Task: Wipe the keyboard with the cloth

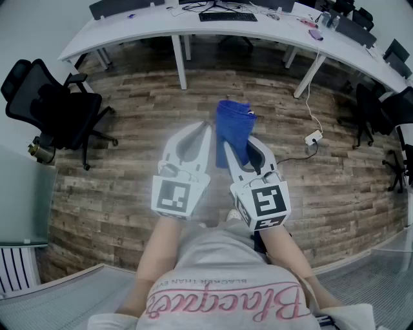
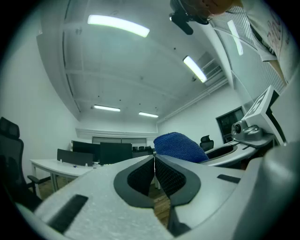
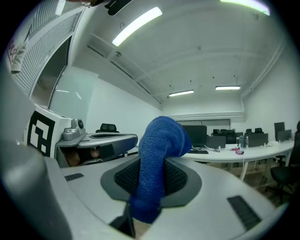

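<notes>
Blue cloth [image 1: 232, 126] is pinched between the jaws of the right gripper [image 1: 241, 151], with its bulk flopped over the tips. Left gripper [image 1: 206, 129] is pressed together on nothing. Keyboard [image 1: 227, 17] is noted on the far desk [image 1: 129, 29], well apart. Risk: the cloth could be pulled loose when rubbed across keys, since only a fold appears gripped.

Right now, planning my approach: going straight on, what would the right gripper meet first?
Open air first; the right gripper, shut on the cloth, would probably reach the desk near the keyboard; depth unclear.
</notes>
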A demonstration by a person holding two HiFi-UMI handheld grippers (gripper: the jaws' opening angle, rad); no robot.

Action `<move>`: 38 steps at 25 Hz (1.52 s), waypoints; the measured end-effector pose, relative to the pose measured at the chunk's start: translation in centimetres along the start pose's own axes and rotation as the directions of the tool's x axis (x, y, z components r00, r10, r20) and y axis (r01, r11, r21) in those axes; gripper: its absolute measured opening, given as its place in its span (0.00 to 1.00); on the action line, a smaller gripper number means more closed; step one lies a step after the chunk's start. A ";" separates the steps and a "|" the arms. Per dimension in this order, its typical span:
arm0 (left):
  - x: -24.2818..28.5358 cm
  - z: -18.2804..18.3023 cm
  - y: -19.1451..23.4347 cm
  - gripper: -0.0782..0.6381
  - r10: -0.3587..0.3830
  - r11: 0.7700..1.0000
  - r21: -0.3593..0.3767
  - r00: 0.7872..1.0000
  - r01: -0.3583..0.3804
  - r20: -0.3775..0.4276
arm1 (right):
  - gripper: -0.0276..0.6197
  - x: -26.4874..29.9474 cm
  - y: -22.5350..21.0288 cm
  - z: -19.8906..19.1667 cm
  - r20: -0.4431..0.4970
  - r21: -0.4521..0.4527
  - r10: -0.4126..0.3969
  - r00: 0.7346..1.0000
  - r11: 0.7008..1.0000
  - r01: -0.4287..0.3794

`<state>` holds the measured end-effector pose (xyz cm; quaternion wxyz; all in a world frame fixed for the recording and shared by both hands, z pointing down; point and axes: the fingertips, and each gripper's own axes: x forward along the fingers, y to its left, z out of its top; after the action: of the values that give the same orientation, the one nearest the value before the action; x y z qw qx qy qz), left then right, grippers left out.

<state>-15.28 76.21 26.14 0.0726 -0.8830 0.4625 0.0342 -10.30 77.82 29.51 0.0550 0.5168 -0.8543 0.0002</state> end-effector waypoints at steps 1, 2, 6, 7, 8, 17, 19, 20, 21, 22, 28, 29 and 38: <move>-0.4 0.0 0.2 0.12 0.003 1.000 0.005 1.000 -0.003 0.006 | 0.20 -0.1 0.2 0.1 0.001 -0.005 0.000 1.000 1.000 0.000; -0.8 0.0 0.3 0.12 0.005 1.000 0.007 1.000 -0.005 0.012 | 0.20 -0.3 0.4 0.1 0.003 -0.008 -0.001 1.000 1.000 0.001; -1.3 -0.3 -0.2 0.12 -0.004 1.000 -0.006 1.000 0.004 0.014 | 0.20 -1.1 0.7 0.0 0.004 -0.008 -0.010 1.000 1.000 0.010; -1.1 -0.5 -0.5 0.12 -0.013 1.000 -0.010 1.000 0.013 0.008 | 0.20 -1.2 0.6 -0.1 0.002 -0.008 -0.009 1.000 1.000 0.009; -0.8 -0.7 -0.9 0.12 -0.019 1.000 -0.016 1.000 0.019 -0.001 | 0.20 -1.3 0.4 -0.2 -0.002 -0.006 -0.006 1.000 1.000 0.006; 4.9 -1.7 -6.4 0.12 -0.034 0.999 0.005 0.999 0.034 -0.041 | 0.20 -2.8 -6.5 -1.0 0.026 0.034 0.024 0.999 0.999 -0.025; 5.8 -1.8 -7.3 0.12 -0.020 1.000 0.001 0.999 0.021 -0.039 | 0.20 -3.1 -7.8 -1.3 0.033 0.043 0.036 0.999 0.998 -0.038; 6.1 -1.9 -7.7 0.12 -0.014 1.000 -0.006 0.999 0.014 -0.037 | 0.20 -3.3 -8.2 -1.5 0.035 0.046 0.045 0.998 0.998 -0.046; 6.4 -2.1 -8.1 0.12 -0.009 1.000 -0.011 0.999 0.008 -0.038 | 0.20 -3.5 -8.6 -1.8 0.037 0.048 0.052 0.998 0.997 -0.054; 6.6 -2.3 -8.5 0.12 -0.005 1.000 -0.012 0.999 0.005 -0.040 | 0.20 -3.5 -9.1 -2.0 0.036 0.051 0.057 0.998 0.997 -0.059; 8.2 -3.0 -8.9 0.12 0.028 0.999 -0.019 0.998 -0.029 -0.059 | 0.20 -2.9 -10.7 -2.4 0.028 0.062 0.088 0.996 0.994 -0.090; 8.4 -3.1 -8.7 0.12 0.031 0.999 -0.014 0.998 -0.032 -0.059 | 0.20 -2.6 -10.9 -2.3 0.030 0.063 0.090 0.996 0.994 -0.091; 12.1 -4.2 -4.5 0.12 0.038 0.999 0.002 0.998 -0.038 -0.051 | 0.19 2.4 -12.1 -2.1 0.030 0.029 0.080 0.996 0.996 -0.081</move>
<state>-4.74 68.25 29.22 0.0604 -0.8747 0.4807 0.0127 -0.54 70.22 31.11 0.0349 0.4825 -0.8752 0.0078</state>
